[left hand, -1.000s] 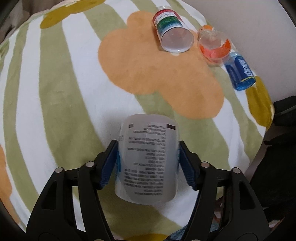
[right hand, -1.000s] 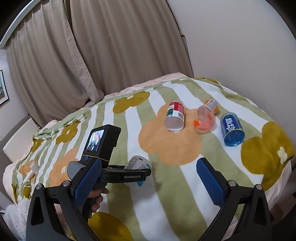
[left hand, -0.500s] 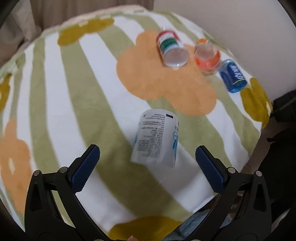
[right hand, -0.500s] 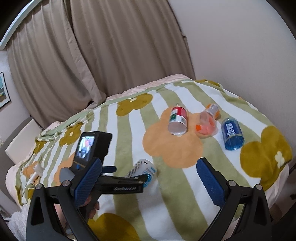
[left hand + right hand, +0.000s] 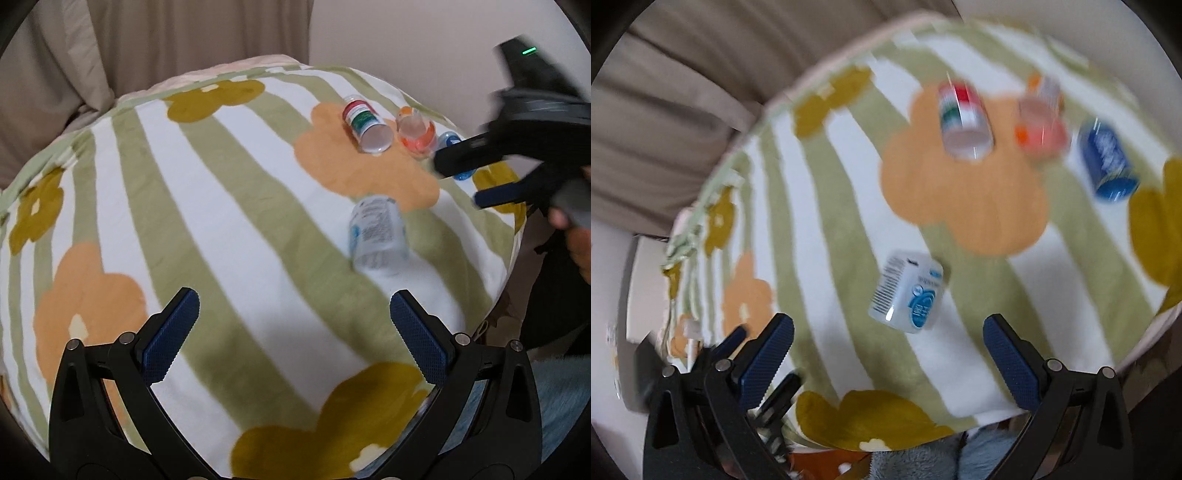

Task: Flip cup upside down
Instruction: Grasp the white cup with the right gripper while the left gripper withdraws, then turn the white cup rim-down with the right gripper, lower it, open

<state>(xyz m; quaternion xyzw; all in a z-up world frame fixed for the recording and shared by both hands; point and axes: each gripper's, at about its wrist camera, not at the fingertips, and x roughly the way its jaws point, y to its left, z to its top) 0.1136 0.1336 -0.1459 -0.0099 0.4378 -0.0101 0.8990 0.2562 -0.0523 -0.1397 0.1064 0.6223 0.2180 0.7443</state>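
1. A striped, flowered blanket [image 5: 229,229] covers the surface, with beige curtains [image 5: 147,44] behind.
2. The white cup [image 5: 378,236] stands on the blanket's white stripe, wide end down, just below the big orange flower [image 5: 964,184].
3. The left gripper [image 5: 294,332] is spread wide and empty, with the cup ahead and right of it, well apart.
4. The right gripper [image 5: 888,354] is likewise spread, the cup just beyond its fingertips.
5. Beyond the cup, on the orange flower, lie a red-green cup [image 5: 365,123], an orange cup [image 5: 415,133] and a blue cup [image 5: 1108,162].
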